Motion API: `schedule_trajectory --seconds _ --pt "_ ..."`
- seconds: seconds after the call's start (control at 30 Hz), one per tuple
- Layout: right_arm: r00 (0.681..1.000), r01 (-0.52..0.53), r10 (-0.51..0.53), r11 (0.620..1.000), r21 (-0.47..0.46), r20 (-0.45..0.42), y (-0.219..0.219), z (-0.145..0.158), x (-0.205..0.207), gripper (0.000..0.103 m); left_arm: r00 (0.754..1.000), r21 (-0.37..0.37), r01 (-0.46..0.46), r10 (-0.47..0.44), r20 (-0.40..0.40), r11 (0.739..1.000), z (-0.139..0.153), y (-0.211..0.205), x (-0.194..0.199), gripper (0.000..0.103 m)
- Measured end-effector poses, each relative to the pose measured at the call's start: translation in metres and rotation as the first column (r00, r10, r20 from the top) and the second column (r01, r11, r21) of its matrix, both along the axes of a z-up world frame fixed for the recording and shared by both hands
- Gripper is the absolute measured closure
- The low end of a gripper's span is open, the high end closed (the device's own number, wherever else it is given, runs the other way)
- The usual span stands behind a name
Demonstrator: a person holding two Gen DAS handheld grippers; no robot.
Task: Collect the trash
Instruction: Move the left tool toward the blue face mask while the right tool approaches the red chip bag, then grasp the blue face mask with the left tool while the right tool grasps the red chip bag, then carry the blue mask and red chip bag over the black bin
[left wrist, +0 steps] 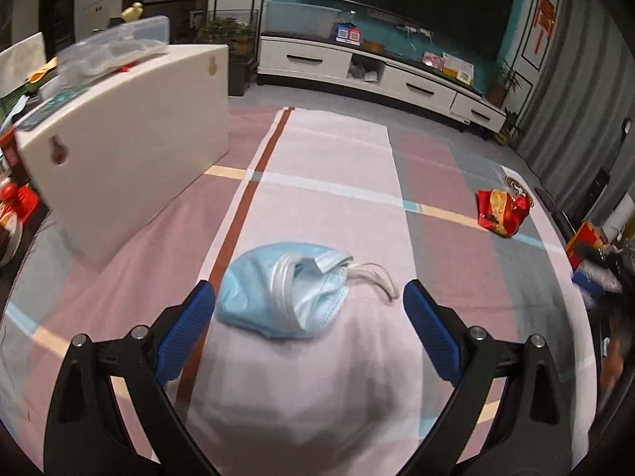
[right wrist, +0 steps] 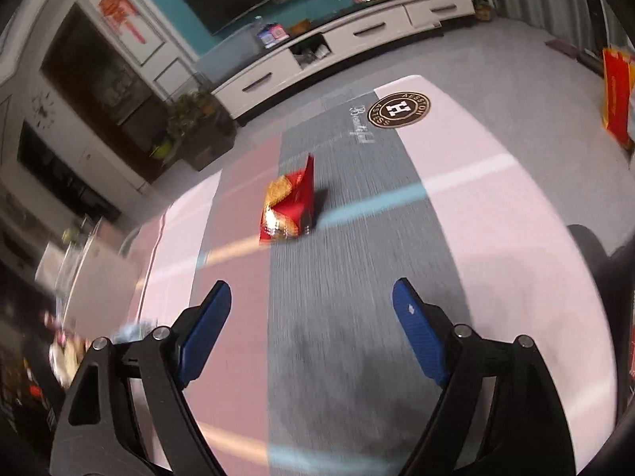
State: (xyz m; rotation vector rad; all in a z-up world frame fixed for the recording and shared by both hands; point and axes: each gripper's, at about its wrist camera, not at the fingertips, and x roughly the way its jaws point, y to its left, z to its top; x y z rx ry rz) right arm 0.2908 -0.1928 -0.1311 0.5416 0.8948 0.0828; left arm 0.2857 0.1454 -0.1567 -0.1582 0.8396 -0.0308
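Observation:
A crumpled light blue face mask [left wrist: 283, 291] with white ear loops lies on the checked tablecloth [left wrist: 329, 396]. My left gripper [left wrist: 309, 293] is open, its blue fingers on either side of the mask, not touching it. A crumpled red and gold snack wrapper [left wrist: 502, 210] lies far right on the cloth. In the right wrist view the same wrapper [right wrist: 287, 210] stands ahead on the grey stripe. My right gripper [right wrist: 311, 297] is open and empty, short of the wrapper.
A cream box [left wrist: 131, 150] stands on the table at the left, with clear plastic cases [left wrist: 115, 47] and clutter behind it. A round logo [right wrist: 399, 110] marks the cloth's far end. A white TV cabinet [left wrist: 381, 75] stands across the room.

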Motion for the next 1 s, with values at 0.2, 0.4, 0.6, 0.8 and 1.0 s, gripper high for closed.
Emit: schedule_trajectory --seconds 0.2,0.4,0.6,0.8,1.0 --pt "0.995 0.070 -0.066 0.996 0.054 -0.079 0.000 -0.030 0.068 0.020 1.000 -0.008 -0.007 0.007 -0.007 1.000 -0.009 0.002 0.016 0.008" --pt "0.996 0.077 -0.077 0.997 -0.002 -0.037 0.016 -0.035 0.097 0.025 0.999 0.041 -0.017 0.018 -0.033 0.999 -0.021 -0.002 0.021 0.040" --pt "0.998 0.011 -0.014 0.999 -0.041 -0.058 0.035 -0.035 0.098 0.068 0.998 0.012 -0.042 0.042 -0.038 0.999 -0.023 0.008 0.017 0.075" --pt "1.000 -0.022 0.020 0.996 -0.083 -0.024 0.040 -0.017 0.070 0.076 1.000 -0.100 -0.003 0.000 -0.027 0.995 -0.015 0.011 0.006 0.087" --pt "0.997 -0.054 0.058 0.996 -0.077 0.046 0.034 0.013 0.014 0.076 0.998 -0.129 0.052 -0.054 -0.018 0.990 0.002 -0.013 -0.016 0.087"
